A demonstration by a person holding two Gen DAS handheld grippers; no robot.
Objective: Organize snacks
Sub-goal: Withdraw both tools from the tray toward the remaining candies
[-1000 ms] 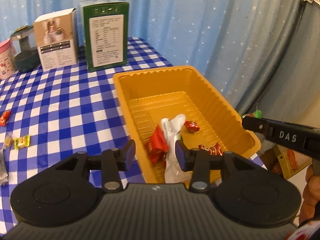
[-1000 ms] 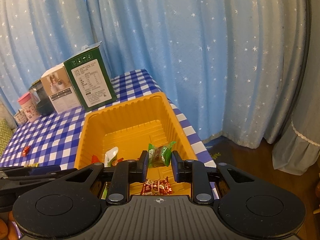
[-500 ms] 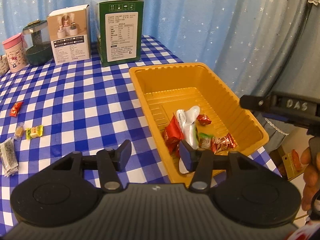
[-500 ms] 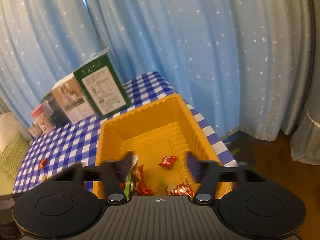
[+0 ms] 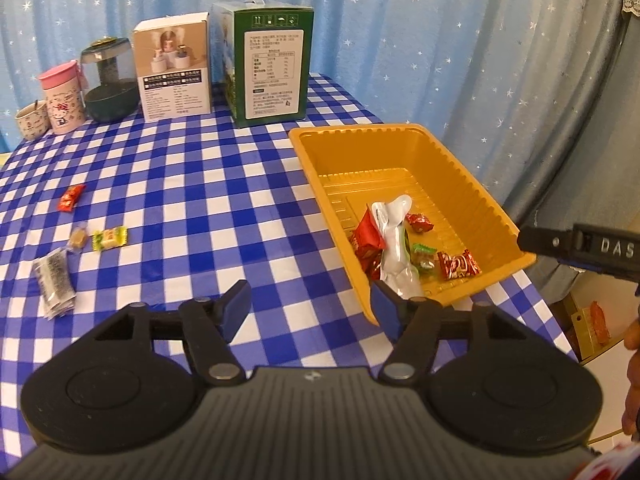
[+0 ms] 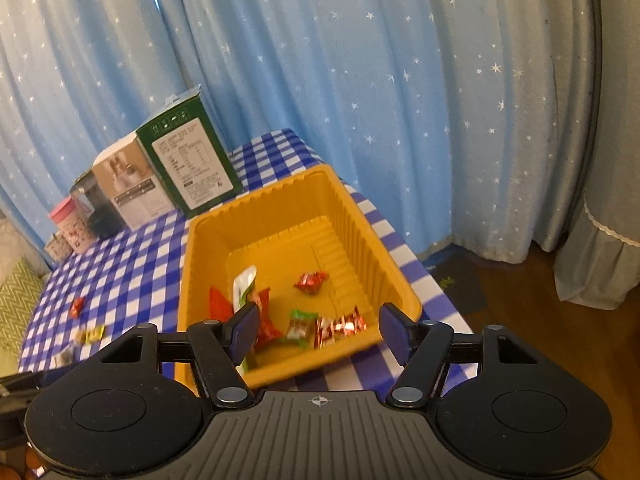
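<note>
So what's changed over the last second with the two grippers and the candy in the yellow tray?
The right gripper was shut on a green-wrapped candy above the yellow tray; its jaws have opened, and the candy now lies in the tray. The left gripper has just been opening, with nothing between its jaws, and has pulled back from the tray. The loose snacks on the checked cloth stayed put.

One yellow tray (image 5: pixel 460 168) at the right holds five snacks (image 5: pixel 458 266). Four more snacks (image 5: pixel 110 238) lie on the counter (image 5: pixel 200 200) at the left. At the far edge stand two boxes (image 5: pixel 276 72), two cups (image 5: pixel 62 96) and one jar (image 5: pixel 110 80).
</note>
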